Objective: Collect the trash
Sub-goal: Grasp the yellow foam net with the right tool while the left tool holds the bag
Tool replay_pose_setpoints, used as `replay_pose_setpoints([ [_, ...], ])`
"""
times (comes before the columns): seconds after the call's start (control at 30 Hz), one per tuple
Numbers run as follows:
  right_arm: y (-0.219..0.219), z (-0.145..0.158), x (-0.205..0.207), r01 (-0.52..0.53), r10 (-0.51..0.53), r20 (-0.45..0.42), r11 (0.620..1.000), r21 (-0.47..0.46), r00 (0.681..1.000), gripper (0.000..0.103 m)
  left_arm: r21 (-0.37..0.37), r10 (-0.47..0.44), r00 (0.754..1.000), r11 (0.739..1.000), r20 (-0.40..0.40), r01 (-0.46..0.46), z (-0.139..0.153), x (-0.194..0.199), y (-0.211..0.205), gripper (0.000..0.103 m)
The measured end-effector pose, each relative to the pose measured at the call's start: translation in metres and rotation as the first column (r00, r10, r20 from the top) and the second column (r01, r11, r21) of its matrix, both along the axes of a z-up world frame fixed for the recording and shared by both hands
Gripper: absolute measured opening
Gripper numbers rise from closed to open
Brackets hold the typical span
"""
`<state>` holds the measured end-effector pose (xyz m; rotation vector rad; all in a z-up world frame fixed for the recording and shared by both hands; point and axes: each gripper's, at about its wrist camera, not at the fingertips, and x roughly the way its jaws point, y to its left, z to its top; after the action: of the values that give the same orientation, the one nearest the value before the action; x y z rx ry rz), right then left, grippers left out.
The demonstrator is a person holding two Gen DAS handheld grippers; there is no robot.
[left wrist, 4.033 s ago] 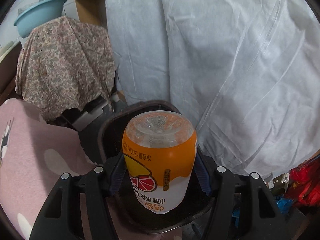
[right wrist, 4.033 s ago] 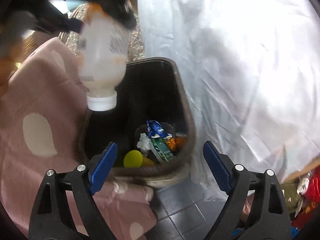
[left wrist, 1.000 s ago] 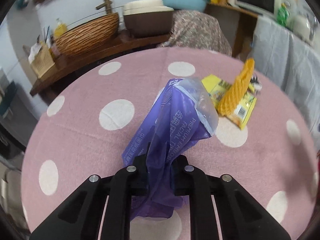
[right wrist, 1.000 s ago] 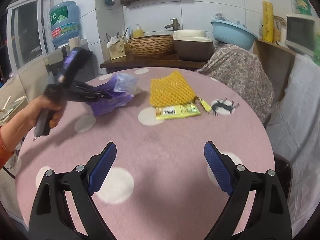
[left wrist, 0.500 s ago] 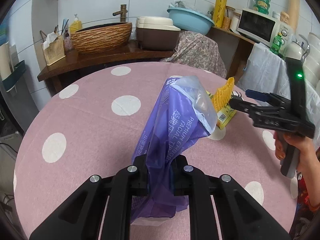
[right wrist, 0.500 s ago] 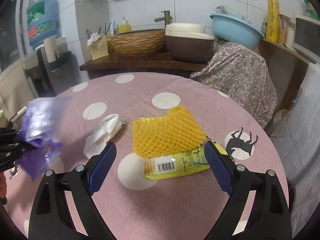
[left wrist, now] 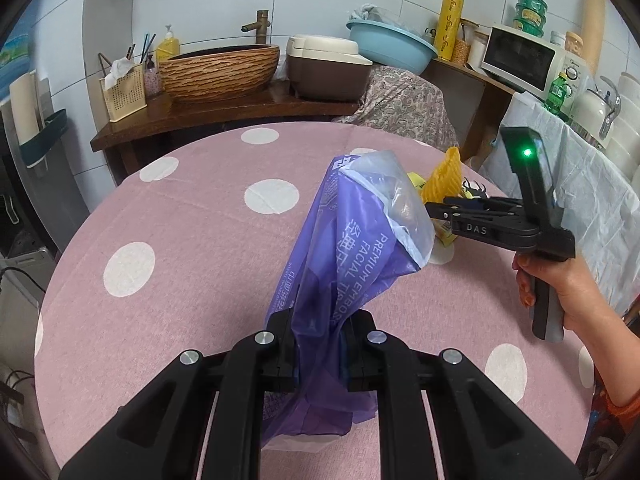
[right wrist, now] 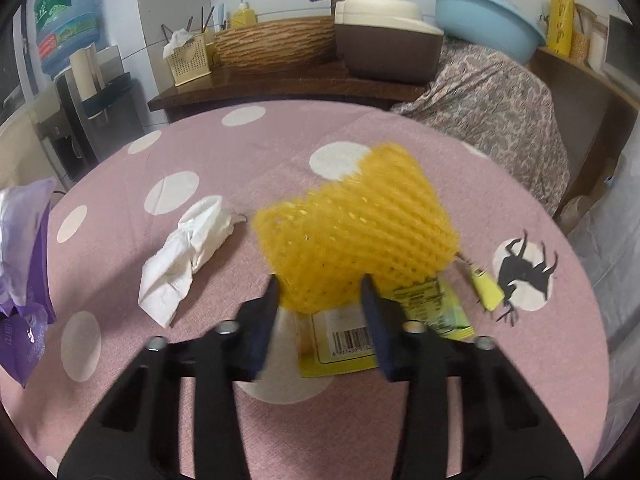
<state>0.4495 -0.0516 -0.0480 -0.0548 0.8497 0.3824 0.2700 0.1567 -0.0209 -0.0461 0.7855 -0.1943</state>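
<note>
While the left claw [left wrist: 320, 344] is clamped tight on a purple tissue wrapper [left wrist: 352, 248], the right claw [right wrist: 320, 296] is closing in on the yellow foam net [right wrist: 356, 236], with the net's lower edge sitting between the jaws. Can't tell for sure if the pads are actually pressing it, since that view is a bit blurry.

Readable stuff: the wrapper says "PREMIUM EMBOSS... FACIAL TISS..." in white caps, plus some Chinese characters I can't make out. It stands up out of the left claw, clear plastic end on top, lifted above the pink polka-dot worktop [left wrist: 180, 240]. The right claw's side arm has "DAS" printed on it in the left wrist view, with a green light lit on the handle above and a hand [left wrist: 560, 284] wrapped round the grip.

Under the net there's a flat yellow-green packet [right wrist: 360, 340] lying on the worktop, barcode facing up, digits too blurry to read. A small yellow scrap [right wrist: 486, 286] sits just right of it, next to a black deer print on a white dot. A crumpled white tissue [right wrist: 184, 252] lies left of the net, not touching it.
</note>
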Motion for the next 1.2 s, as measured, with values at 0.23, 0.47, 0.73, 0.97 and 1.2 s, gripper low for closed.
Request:
replay_pose_setpoints([
  [0.23,-0.001,0.007,-0.022,-0.038,0.036,0.060,0.999,0.033,0.998,0.008,0.016,0.004,1.000,1.000,0.014,-0.004,0.003,-0.011,-0.003,0.013],
  [0.47,-0.011,0.030,-0.057,-0.087,0.077,0.131,0.994,0.070,0.988,0.008,0.000,0.010,0.999,1.000,0.031,-0.010,0.009,-0.021,-0.011,0.013],
  [0.73,-0.046,0.060,-0.112,-0.127,0.094,0.203,0.979,0.159,0.975,0.008,-0.031,-0.005,0.998,0.999,0.058,0.006,0.016,-0.037,-0.036,0.013],
  [0.97,-0.087,0.072,-0.169,-0.151,0.100,0.256,0.971,0.187,0.961,0.008,-0.043,-0.066,0.995,0.997,0.075,0.069,0.021,-0.045,-0.082,0.013],
  [1.2,-0.141,0.069,-0.208,-0.113,0.052,0.276,0.971,0.209,0.960,0.008,-0.048,-0.158,0.984,0.986,0.087,0.163,0.024,-0.042,-0.138,0.013],
])
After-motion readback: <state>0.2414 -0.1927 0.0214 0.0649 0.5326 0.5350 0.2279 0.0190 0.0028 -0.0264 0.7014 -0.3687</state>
